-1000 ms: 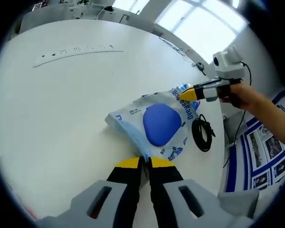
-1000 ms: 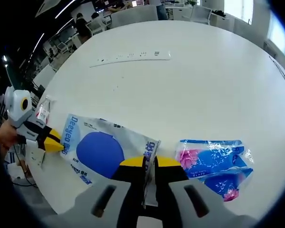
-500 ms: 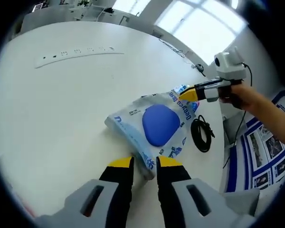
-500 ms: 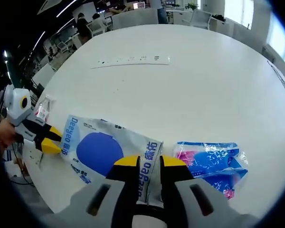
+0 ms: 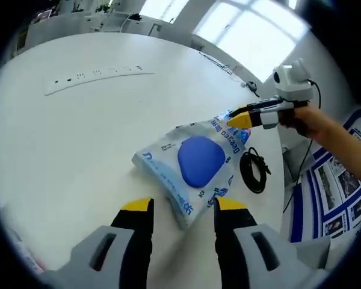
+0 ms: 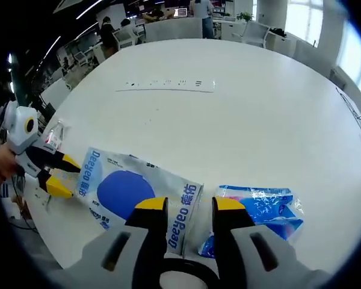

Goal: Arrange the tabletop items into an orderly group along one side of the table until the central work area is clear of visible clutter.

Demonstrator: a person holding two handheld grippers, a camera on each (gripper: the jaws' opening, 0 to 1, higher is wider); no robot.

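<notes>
A white plastic pack with a blue oval and "Deeyeo" print (image 5: 198,159) lies flat on the white round table (image 5: 78,138). My left gripper (image 5: 185,206) is open, its yellow tips either side of the pack's near corner without touching it. At the pack's far corner is my right gripper (image 5: 240,118), held by a hand. In the right gripper view the same pack (image 6: 123,189) lies ahead and left of my open right gripper (image 6: 190,205). The left gripper (image 6: 63,176) stands open at the pack's left end. A blue and pink tissue pack (image 6: 268,208) lies to the right.
A coiled black cable (image 5: 254,170) lies beside the pack near the table edge. A long white power strip (image 5: 93,75) lies across the far part of the table (image 6: 168,84). A small clear wrapped item (image 6: 54,138) sits near the left rim. Chairs stand beyond the table.
Both grippers were shut on opposite corners of the Deeyeo pack; both have opened and let it go. The pack now rests flat on the table.
</notes>
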